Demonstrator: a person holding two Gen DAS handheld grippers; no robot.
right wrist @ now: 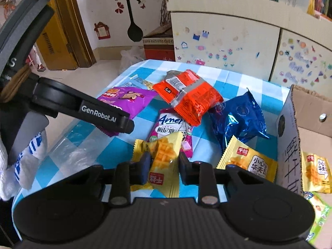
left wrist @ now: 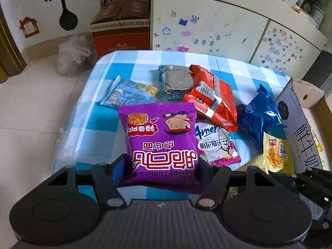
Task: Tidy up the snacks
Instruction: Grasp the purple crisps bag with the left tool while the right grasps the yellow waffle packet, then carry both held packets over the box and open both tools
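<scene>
Left gripper point(left wrist: 161, 166) clamped on purple noodle pack point(left wrist: 159, 137), pointing 12 o'clock; right gripper point(right wrist: 162, 168) pinching yellow waffle packet point(right wrist: 164, 161), level over checkered table point(right wrist: 116, 151)

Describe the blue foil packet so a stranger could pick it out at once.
Find the blue-checked table with the cardboard box at its right edge. Just left of the box wall, behind a yellow waffle packet, lies the blue packet. It is the only dark, shiny, crinkled blue one; the orange packet beside it is flatter.
</scene>
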